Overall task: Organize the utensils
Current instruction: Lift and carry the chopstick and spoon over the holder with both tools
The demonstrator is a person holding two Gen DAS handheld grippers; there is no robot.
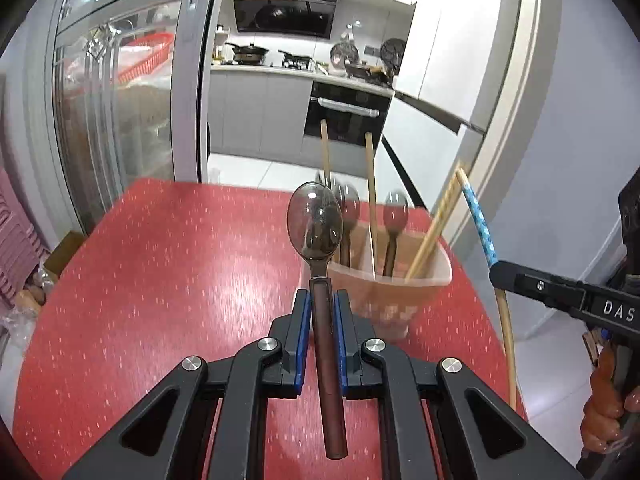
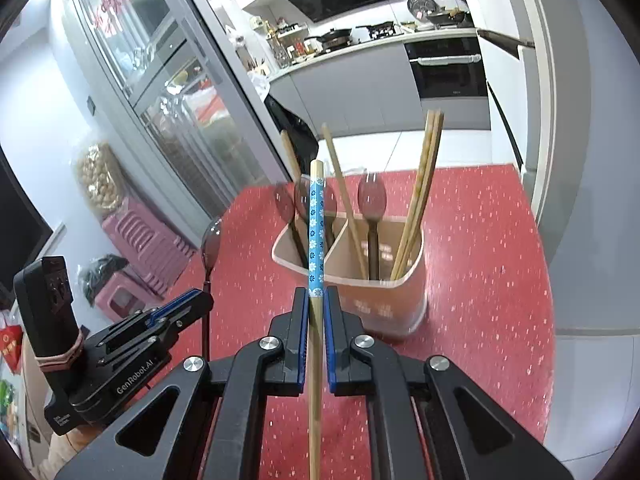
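Left gripper (image 1: 322, 300) clamped on spoon (image 1: 316, 220); right gripper (image 2: 316, 300) clamped on chopstick (image 2: 316, 216) (blue-patterned), near holder (image 2: 404, 300) on red table (image 2: 480, 240).

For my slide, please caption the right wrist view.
Right hand-held gripper holds a chopstick before the holder on the red table.

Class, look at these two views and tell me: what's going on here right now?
A person is sorting utensils with a handheld tool in each hand. The left tool is shut on a dark-handled spoon, and the right tool is shut on a chopstick with a blue flowered band. Both are held above the red table, just short of the divided holder, which already contains spoons and chopsticks.
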